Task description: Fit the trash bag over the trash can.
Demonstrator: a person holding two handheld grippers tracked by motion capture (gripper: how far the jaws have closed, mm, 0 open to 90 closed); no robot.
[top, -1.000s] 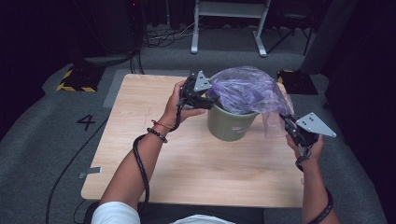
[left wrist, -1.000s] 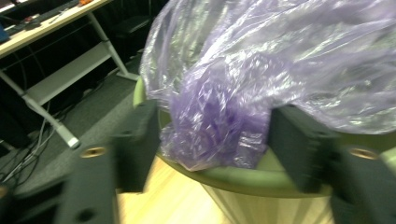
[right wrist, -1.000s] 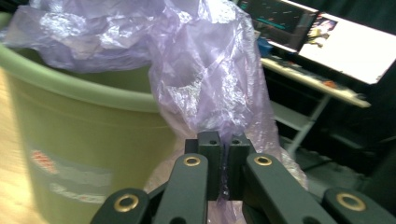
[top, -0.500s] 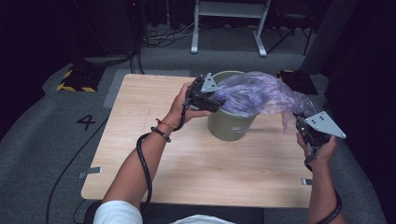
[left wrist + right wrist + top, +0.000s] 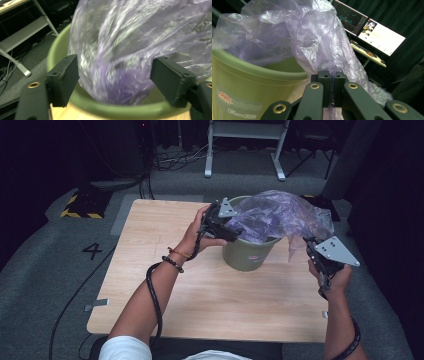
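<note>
The green bin [image 5: 249,254] stands on the far right part of the table [image 5: 165,285]. A purple bag [image 5: 280,215] sits puffed up over its top. The right gripper [image 5: 314,251] pinches the bag's edge tight, just right of the bin. The left gripper [image 5: 235,231] has just been opening; its jaws stand wide around the bag at the left rim, not pressing it. To do this well, hold the right side firm and push the bag down slowly, so the thin plastic does not rip.

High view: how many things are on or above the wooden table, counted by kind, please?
Green bin: 1
Purple plastic bag: 1
Handheld grippers: 2, left gripper, right gripper
Total: 4
</note>
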